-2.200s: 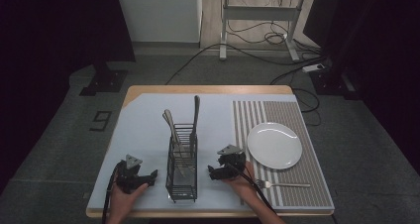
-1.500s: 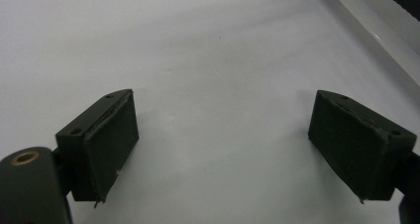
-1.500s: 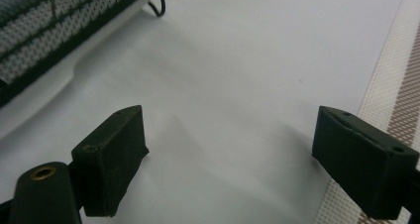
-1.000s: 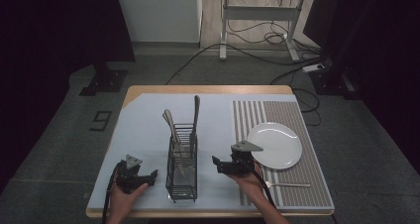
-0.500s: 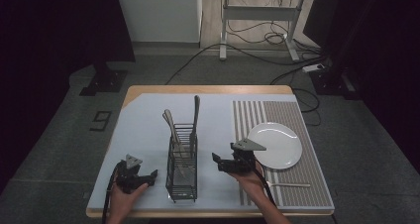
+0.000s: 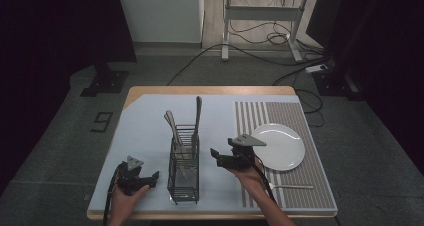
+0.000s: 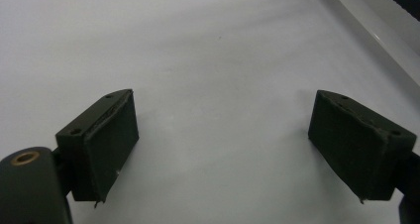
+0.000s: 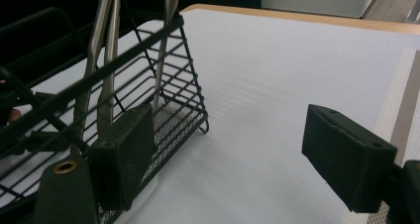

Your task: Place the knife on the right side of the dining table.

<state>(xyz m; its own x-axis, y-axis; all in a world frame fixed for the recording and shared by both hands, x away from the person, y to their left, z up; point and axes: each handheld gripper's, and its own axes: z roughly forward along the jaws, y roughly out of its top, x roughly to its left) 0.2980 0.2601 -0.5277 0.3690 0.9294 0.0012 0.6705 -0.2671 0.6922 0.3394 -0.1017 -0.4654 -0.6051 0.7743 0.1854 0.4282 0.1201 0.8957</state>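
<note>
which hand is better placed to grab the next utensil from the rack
Right. The right claw hangs open beside the wire rack, facing the utensil handles. The left claw rests low on the mat.

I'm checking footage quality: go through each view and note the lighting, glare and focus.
High view: sharp, table lit, surroundings dark, glare on the white plate. Left gripper view: even light, soft shadows under the left tool, pads crisp. Right gripper view: wire rack and cutlery handles slightly soft, background dark.

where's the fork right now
In the high view the fork lies flat on the striped placemat at the table's near right, in front of the white plate and beside the person's right forearm.
</note>
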